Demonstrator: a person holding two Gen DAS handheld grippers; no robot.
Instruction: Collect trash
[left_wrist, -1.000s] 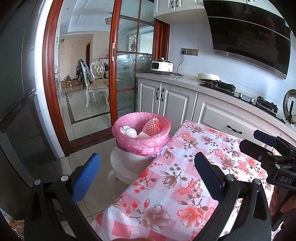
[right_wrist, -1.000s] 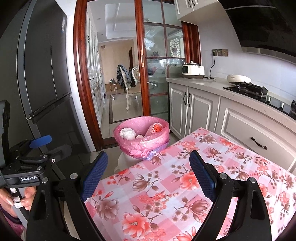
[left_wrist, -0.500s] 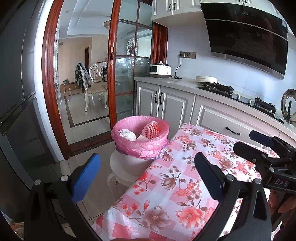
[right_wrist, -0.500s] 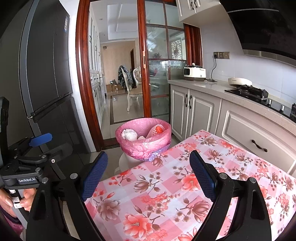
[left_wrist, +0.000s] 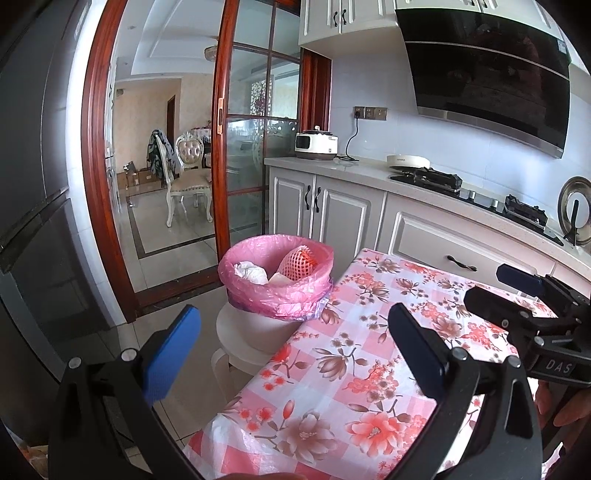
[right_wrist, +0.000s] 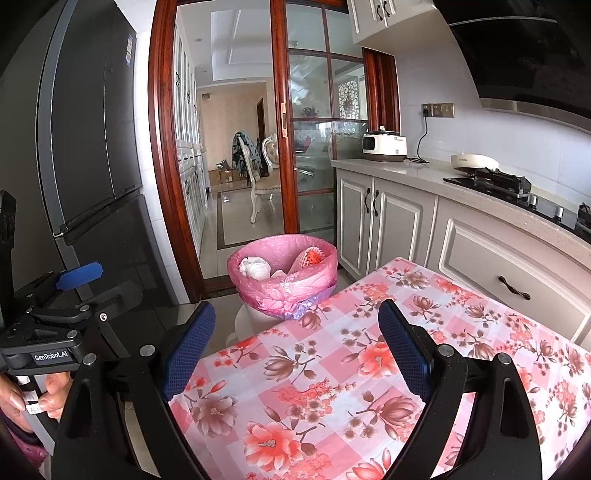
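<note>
A bin lined with a pink bag (left_wrist: 255, 295) (right_wrist: 258, 291) stands on a white stool (left_wrist: 236, 332) at the far left corner of the table. Inside lie a crumpled white tissue (left_wrist: 253, 272) (right_wrist: 255, 267), a red fruit in white foam net (left_wrist: 299, 258) (right_wrist: 312, 255) and a pale scrap (left_wrist: 279, 278). My left gripper (left_wrist: 291, 343) is open and empty, held above the near edge of the floral tablecloth (left_wrist: 369, 350) (right_wrist: 332, 387). My right gripper (right_wrist: 297, 341) is open and empty over the cloth; it also shows in the left wrist view (left_wrist: 517, 291).
A dark fridge (right_wrist: 92, 184) stands on the left. A wooden-framed glass sliding door (left_wrist: 225, 147) opens onto a dining room with a chair (left_wrist: 188, 184). Grey cabinets (right_wrist: 388, 229) and a counter with a cooker (right_wrist: 384, 146) and gas hob (left_wrist: 436, 177) run along the right.
Both grippers have tilted up and drawn back a little, so the bin sits lower in both views. Both stay open and empty.
</note>
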